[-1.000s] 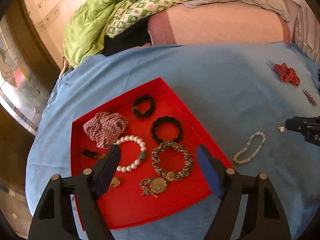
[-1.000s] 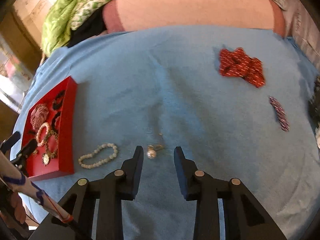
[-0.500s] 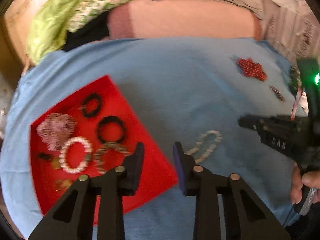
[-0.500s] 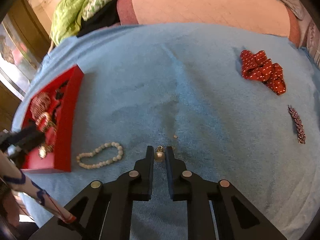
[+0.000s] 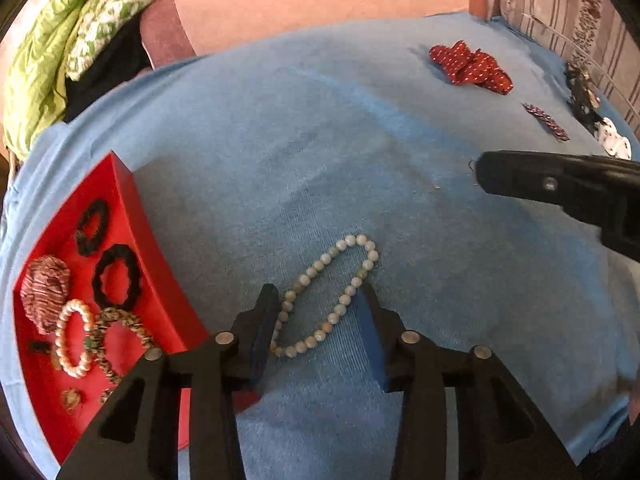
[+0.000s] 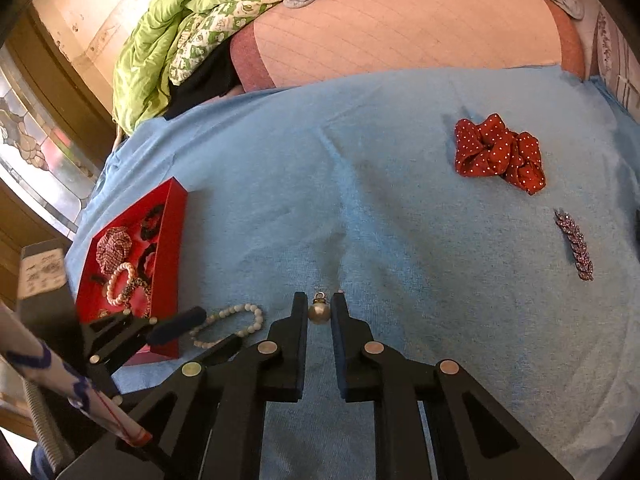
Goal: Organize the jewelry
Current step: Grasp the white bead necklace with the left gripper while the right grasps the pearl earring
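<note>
A pale bead bracelet (image 5: 345, 299) lies on the blue cloth just right of the red tray (image 5: 148, 248). My left gripper (image 5: 316, 292) points down over it with a finger on each side of the loop. Its jaws are opening, and the pads do not press the beads. In the right wrist view the same bracelet (image 6: 256, 316) shows between the left gripper's (image 6: 220, 327) fingers. My right gripper (image 6: 319, 300) is shut on a small round pearl pendant (image 6: 319, 313) just above the cloth. Its dark shut tip (image 5: 486, 172) enters the left wrist view from the right.
The tray (image 6: 176, 240) holds black hair ties, a plaid scrunchie, a pearl bracelet and other small pieces. A red dotted scrunchie (image 6: 496, 152) and a sparkly leaf clip (image 6: 576, 244) lie far right on the cloth. A black-and-white piece (image 5: 584, 100) lies at the right edge. A green quilt (image 6: 168, 40) is heaped behind.
My left gripper swung right, from above the tray to over the bead bracelet, and dropped lower with narrower jaws. My right gripper closed on the pearl pendant.
</note>
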Demonstrator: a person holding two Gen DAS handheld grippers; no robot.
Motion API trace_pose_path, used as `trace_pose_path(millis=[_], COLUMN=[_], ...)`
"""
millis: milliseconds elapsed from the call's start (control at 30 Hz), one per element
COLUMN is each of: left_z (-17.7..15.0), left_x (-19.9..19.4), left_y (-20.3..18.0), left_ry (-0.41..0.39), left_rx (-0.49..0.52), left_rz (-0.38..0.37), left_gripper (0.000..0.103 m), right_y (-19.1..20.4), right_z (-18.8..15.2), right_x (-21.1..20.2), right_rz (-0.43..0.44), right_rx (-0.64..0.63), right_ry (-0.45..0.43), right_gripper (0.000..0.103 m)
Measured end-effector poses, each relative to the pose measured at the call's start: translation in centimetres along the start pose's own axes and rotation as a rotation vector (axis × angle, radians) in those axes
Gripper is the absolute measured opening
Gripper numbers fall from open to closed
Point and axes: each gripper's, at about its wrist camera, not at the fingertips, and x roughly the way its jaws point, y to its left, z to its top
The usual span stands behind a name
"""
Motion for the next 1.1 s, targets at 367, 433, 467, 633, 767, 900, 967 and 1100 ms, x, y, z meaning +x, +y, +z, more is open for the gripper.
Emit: trace_pose_path(millis=[367, 433, 467, 633, 767, 900, 967, 1100], left_z=[0.2, 0.3, 0.4, 0.3, -0.3, -1.1, -1.7, -2.9], left_x=[-2.7, -4.0, -4.7, -7.7, -9.4, -10.2, -10.7, -11.0], left_y=[1.1, 1.7, 2.1, 3.8, 5.5, 7.0, 8.0, 9.8], left_ry=[-0.166, -0.198, -0.219, -0.291, -0.318, -0.331, -0.331, -0.327], left_rx=[-0.032, -0.043, -0.051, -0.082, -0.109, -0.129, -0.138, -0.170], left_rz=[-0.128, -0.148, -0.151, -0.151, -0.127, -0.110, -0.100, -0.078], left_gripper=[0.005, 0.005, 0.005, 0.005, 0.005, 0.005, 0.005, 0.005], right_y=[-0.1, 0.0, 0.1, 1.2, 2.6, 4.0, 5.1, 8.0], right_z=[0.3, 0.3, 0.3, 0.3, 0.3, 0.1, 0.0, -0.5], right_x=[-0.9, -1.2, -1.4, -2.1, -2.5, -2.8, -2.9, -3.1], right_rz=[0.020, 0.025, 0.028, 0.045, 0.071, 0.097, 0.113, 0.147], right_rx=[0.007, 0.006, 0.004, -0.021, -0.047, -0.067, -0.082, -0.135], right_ry=[-0.026, -0.036, -0.042, -0.064, -0.081, -0.093, -0.099, -0.109], right_gripper=[0.012, 0.012, 0.012, 0.012, 0.012, 0.012, 0.012, 0.012])
